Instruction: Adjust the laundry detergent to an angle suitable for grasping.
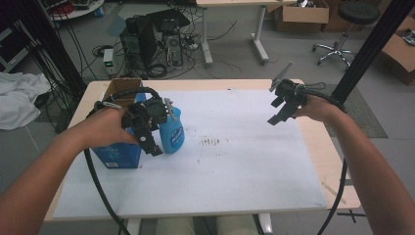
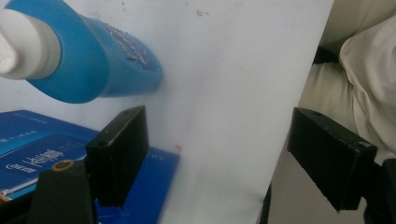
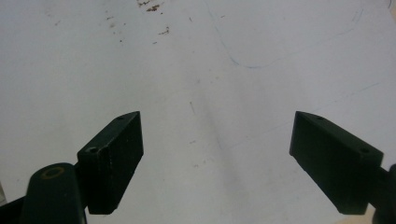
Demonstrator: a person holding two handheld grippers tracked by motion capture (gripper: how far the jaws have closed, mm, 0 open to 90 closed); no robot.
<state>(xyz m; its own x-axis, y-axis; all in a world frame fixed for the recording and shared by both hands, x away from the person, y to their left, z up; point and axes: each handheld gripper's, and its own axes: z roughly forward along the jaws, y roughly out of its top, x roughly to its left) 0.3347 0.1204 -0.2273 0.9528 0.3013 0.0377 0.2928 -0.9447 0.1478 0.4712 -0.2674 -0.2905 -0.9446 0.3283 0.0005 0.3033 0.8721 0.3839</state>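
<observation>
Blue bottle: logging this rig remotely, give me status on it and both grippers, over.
Left gripper open, holding nothing, beside blue bottle. Right gripper open over bare white sheet. Bottle upright, beside blue box. Nothing between the jaws.

I could read nothing: the white print on the blue box (image 2: pixel 32 161) at the tabletop's left edge was too blurred to read.
</observation>
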